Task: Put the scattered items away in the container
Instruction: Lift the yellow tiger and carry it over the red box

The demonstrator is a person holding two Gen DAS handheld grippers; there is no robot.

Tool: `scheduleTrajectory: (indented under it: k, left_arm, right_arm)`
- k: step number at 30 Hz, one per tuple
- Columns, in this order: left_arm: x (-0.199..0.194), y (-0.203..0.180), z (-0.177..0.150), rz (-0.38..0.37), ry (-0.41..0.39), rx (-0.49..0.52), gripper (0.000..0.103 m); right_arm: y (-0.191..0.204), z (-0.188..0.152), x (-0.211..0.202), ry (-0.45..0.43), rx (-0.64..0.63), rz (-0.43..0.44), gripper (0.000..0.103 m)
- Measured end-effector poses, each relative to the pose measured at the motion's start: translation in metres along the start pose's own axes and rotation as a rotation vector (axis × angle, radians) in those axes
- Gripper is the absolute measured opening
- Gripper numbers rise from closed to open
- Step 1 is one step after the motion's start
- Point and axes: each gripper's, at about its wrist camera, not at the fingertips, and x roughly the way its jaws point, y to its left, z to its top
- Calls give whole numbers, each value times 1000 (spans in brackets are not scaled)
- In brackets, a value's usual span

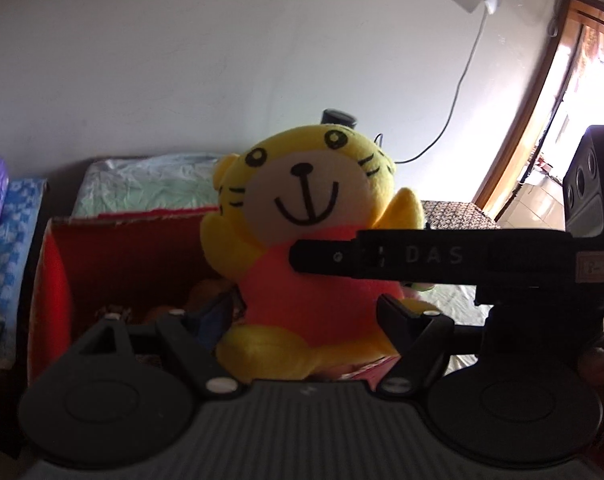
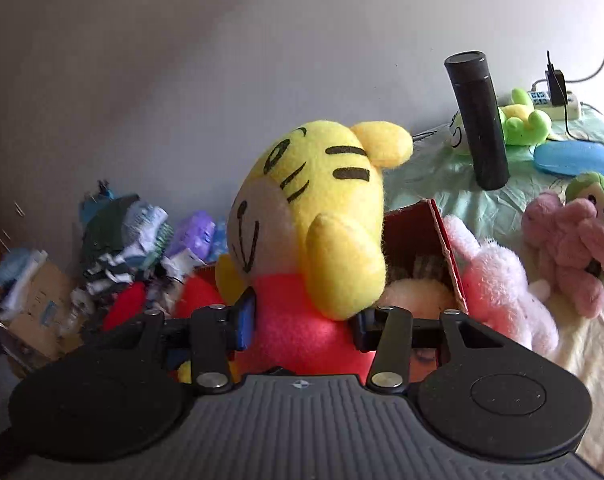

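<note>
A plain white wall backs a bed spread with pale green sheet (image 2: 434,184). At centre, the yellow tiger plush (image 2: 314,216) hangs over the red cardboard box (image 1: 113,256), both grippers clamped on its pink body: left gripper (image 1: 306,316), right gripper (image 2: 302,320). Its feet are hidden behind the gripper housing. At 3 o'clock lie a pink plush (image 2: 498,292) and black flask (image 2: 478,120); the box's contents are hard to make out
</note>
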Motion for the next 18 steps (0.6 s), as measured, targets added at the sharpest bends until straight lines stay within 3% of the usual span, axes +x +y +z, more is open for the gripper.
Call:
scheduleTrajectory:
  k: [6, 12, 18]
  left_arm:
    - [6, 12, -7, -10, 46, 39, 78]
    - [22, 16, -6, -55, 98, 54, 78]
    - [35, 22, -9, -104, 136, 8, 78]
  right_arm:
    - [3, 0, 41, 156, -55, -122, 48]
    - [29, -9, 62, 253, -257, -195, 50]
    - [17, -10, 71, 326, -208, -201, 53]
